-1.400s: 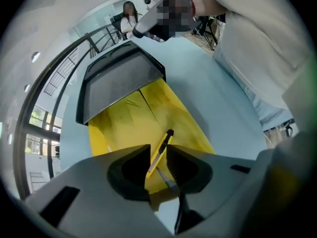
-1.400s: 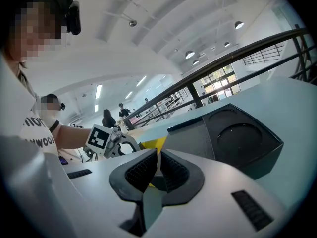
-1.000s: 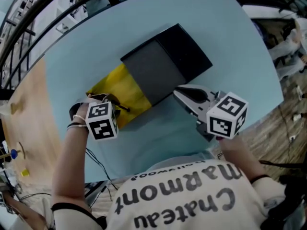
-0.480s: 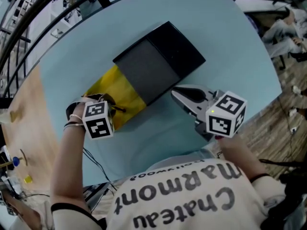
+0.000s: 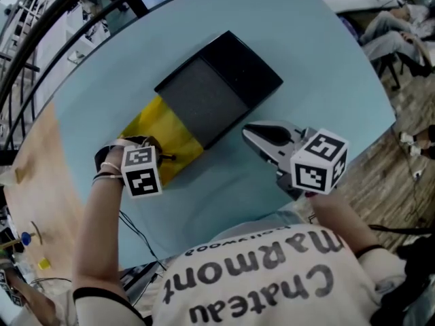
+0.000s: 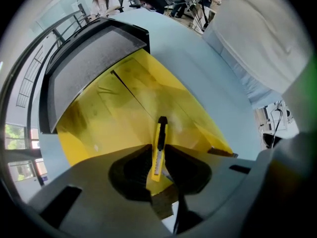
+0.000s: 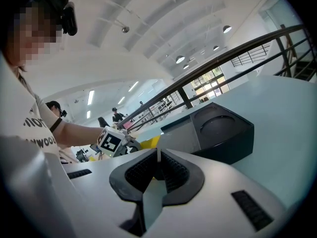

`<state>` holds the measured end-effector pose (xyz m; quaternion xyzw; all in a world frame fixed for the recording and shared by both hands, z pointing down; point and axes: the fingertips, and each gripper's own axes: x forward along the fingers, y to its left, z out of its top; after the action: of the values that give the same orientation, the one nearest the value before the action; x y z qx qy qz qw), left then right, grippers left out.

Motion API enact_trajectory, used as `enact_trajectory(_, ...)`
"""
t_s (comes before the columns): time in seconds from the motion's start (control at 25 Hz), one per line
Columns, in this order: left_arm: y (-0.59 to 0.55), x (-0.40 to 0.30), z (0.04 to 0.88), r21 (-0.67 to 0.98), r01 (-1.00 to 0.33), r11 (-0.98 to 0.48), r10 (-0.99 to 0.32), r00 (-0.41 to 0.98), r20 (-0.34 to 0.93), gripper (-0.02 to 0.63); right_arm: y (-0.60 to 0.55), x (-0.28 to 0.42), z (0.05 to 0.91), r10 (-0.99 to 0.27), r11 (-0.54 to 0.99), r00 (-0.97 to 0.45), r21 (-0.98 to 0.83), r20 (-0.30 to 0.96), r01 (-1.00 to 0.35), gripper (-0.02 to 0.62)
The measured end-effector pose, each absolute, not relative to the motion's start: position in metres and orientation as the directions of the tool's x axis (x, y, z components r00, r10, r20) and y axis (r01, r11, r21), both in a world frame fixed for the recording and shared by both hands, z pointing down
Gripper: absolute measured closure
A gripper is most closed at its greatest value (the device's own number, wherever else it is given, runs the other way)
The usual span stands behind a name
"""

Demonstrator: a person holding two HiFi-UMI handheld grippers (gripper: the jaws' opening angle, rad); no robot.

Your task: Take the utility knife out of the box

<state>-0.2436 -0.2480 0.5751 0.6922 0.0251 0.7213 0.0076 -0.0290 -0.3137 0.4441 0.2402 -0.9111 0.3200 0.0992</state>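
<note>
A black box (image 5: 248, 70) lies open on the pale blue table (image 5: 326, 60), with a grey insert (image 5: 200, 100) and a yellow flap (image 5: 166, 131) spread toward me. My left gripper (image 5: 162, 156) points straight down over the flap's near end. In the left gripper view, the left gripper (image 6: 158, 155) is shut on a slim yellow utility knife (image 6: 159, 140) that stands between its pads above the yellow flap (image 6: 124, 108). My right gripper (image 5: 253, 133) hovers shut and empty to the right of the box, its pads meeting in the right gripper view (image 7: 157, 163).
A wooden surface (image 5: 34, 175) adjoins the table on the left, with small items on it. A cable (image 5: 132, 226) hangs under my left arm. Black railing (image 5: 61, 19) runs behind the table. Other people sit far off in the room.
The left gripper has rolled slightly in place over the yellow flap, still gripping the knife. The right gripper has stayed where it was.
</note>
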Motion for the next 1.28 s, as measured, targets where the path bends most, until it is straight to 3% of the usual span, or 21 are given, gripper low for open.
enact_trajectory(0.64,-0.252,-0.239,0.578,-0.08,-0.118,-0.99,-0.085,0.043,0.995,0.545,-0.282,-0.026,0.439,-0.427,0.684,-0.84,-0.487,0.335,-0.543,0.549)
enact_trajectory(0.88,-0.253,-0.217,0.553,-0.101,-0.403,-0.909,-0.203,0.218,0.954,0.546,-0.266,-0.019,0.416,-0.436,0.71,-0.839,-0.45,0.324,-0.542,0.549)
enact_trajectory(1.04,-0.265,-0.214,0.532,-0.178,-0.548,-0.817,-0.357,0.24,0.903,0.546,-0.266,-0.018,0.396,-0.424,0.753,-0.859,-0.415,0.285,-0.51,0.549)
enact_trajectory(1.28,-0.274,-0.199,0.462,-0.258,-0.803,-0.536,-0.66,0.209,0.721,0.546,-0.247,0.014,0.377,-0.389,0.794,-0.882,-0.388,0.268,-0.468,0.549)
